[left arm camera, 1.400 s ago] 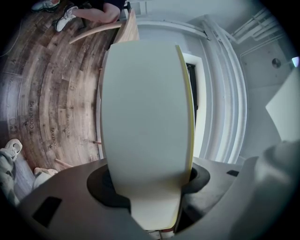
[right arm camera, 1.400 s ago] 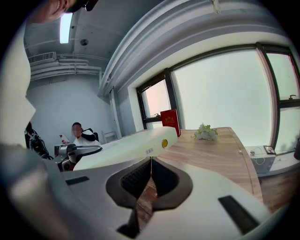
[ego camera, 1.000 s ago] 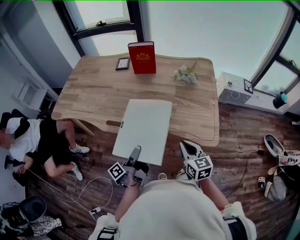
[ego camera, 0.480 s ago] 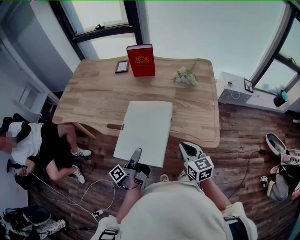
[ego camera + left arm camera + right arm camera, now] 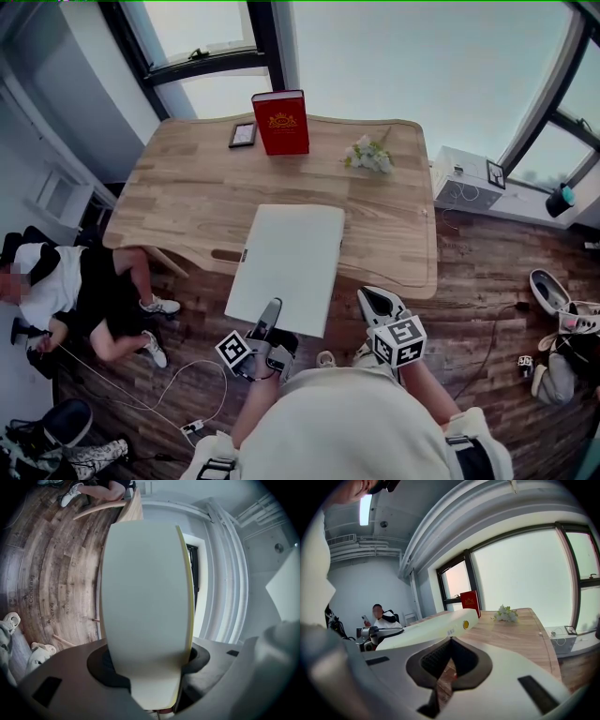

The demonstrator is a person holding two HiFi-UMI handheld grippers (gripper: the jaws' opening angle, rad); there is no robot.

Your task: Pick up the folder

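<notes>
Folder (image 5: 286, 258), white and flat, is clamped at its near edge by the left gripper (image 5: 272, 311), and its far part lies over the desk (image 5: 394, 234). The lift seems begun. The right gripper (image 5: 377, 298) hangs just beside, jaws together and empty. The next move calls for a steady, level rise. Farther off, a red book (image 5: 280, 122), a small frame (image 5: 243, 134) and flowers (image 5: 367, 155) stand well apart and block nothing.
</notes>
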